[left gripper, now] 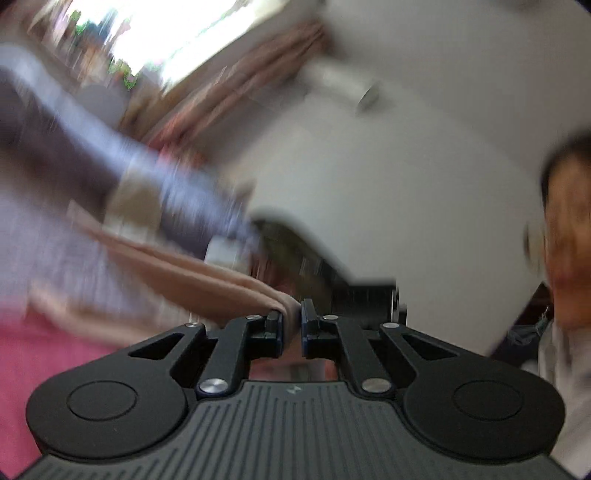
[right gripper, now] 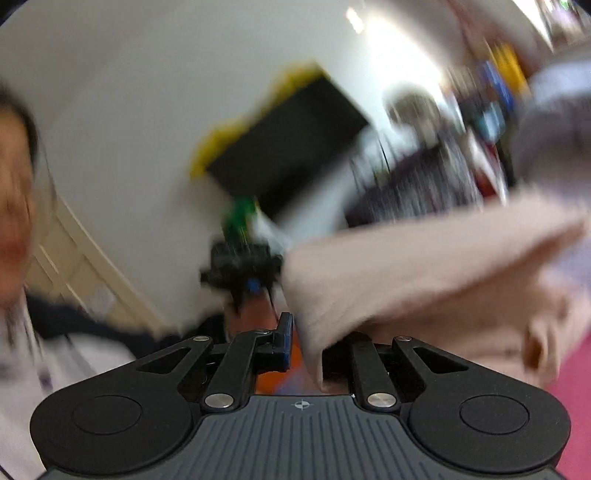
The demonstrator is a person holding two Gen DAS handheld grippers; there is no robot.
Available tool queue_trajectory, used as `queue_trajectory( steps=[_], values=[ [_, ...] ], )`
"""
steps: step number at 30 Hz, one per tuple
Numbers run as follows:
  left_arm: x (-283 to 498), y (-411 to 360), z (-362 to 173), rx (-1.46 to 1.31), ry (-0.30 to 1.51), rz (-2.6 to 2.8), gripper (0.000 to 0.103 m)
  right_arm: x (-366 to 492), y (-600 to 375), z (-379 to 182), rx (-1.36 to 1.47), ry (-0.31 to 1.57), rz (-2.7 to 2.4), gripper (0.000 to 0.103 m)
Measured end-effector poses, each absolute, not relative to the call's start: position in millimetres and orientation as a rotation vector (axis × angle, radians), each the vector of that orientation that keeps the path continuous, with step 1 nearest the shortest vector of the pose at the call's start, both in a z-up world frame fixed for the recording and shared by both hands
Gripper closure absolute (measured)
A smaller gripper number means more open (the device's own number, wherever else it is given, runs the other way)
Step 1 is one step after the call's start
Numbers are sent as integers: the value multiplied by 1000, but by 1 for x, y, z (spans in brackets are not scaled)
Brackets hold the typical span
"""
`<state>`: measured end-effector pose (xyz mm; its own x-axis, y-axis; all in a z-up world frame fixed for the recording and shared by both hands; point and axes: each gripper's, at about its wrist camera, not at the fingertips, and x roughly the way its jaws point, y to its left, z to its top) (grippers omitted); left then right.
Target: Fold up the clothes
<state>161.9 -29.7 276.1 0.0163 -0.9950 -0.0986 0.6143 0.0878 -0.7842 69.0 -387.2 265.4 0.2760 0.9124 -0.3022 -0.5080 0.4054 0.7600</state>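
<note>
Both views are heavily smeared, so only coarse facts can be read.

In the left wrist view, the left gripper [left gripper: 291,317] points roughly level, rolled so that the room's wall and bright window [left gripper: 177,33] run diagonally across the picture. Its 2 black fingers [left gripper: 274,321] are nearly together, pinching a bunched edge of the soft beige cloth garment [left gripper: 207,277]. From the pinch the garment trails off to the left, above a pink bed cover [left gripper: 48,376]. A person in a pale top [left gripper: 565,354] is at the right edge.

In the right wrist view, the right gripper [right gripper: 306,332] is tipped a little downward and rolled too, with the dark wall screen [right gripper: 291,147] slanted. The left finger [right gripper: 285,332] is plain to see; the other is hidden under the beige garment [right gripper: 424,266], which drapes over that side and drops into the narrow gap between the fingers. The fingers are closed on this fold. The cloth spreads off to the right, raised above the pink cover [right gripper: 576,376]. The person appears blurred at the left edge.
</note>
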Motion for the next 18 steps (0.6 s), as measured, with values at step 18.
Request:
queue_trajectory(
  steps=[18],
  values=[
    [15,-11,-5,-131,1798,-1037,98,-108,-337,1,860,1421,599,58]
  ],
)
